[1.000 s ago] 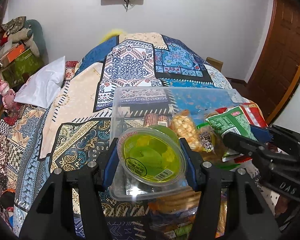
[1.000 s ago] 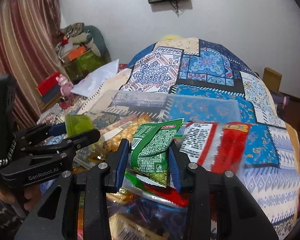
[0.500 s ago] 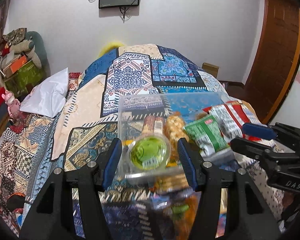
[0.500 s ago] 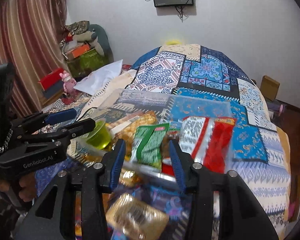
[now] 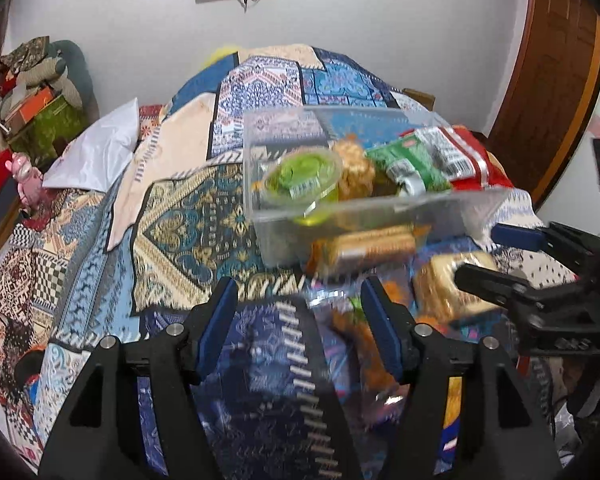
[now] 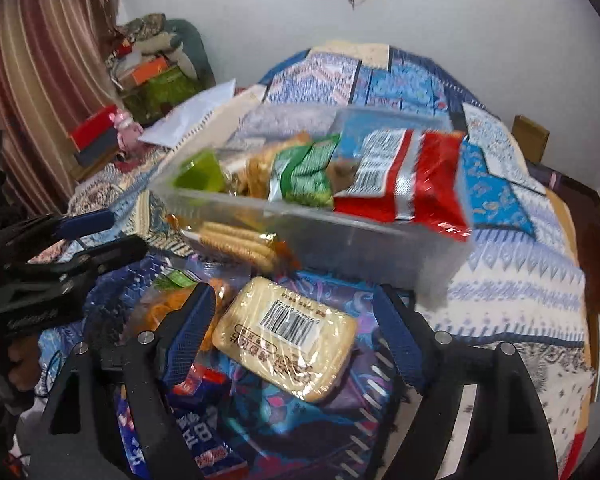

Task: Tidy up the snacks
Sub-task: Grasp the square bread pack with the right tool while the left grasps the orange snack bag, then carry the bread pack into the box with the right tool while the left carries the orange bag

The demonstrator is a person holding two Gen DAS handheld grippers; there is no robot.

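A clear plastic bin (image 5: 380,208) on the patterned bedspread holds a green jelly cup (image 5: 302,178), a green snack bag (image 5: 410,164) and a red-and-white bag (image 5: 460,152); the bin also shows in the right wrist view (image 6: 364,236). In front of the bin lie a biscuit roll (image 6: 236,242), a tan wrapped cake (image 6: 286,338) and an orange snack bag (image 6: 168,308). My left gripper (image 5: 300,320) is open and empty, pulled back from the bin. My right gripper (image 6: 294,338) is open, its jaws on either side of the tan cake without touching it.
The bedspread (image 5: 180,216) covers a bed. A white pillow (image 5: 96,152) and piled boxes (image 5: 40,112) lie at the left. A wooden door (image 5: 548,72) stands at the right. A blue packet (image 6: 196,432) lies near my right gripper.
Both grippers let go and drew back: the jelly cup and the green bag now lie in the bin. The right gripper moved down over the tan cake.
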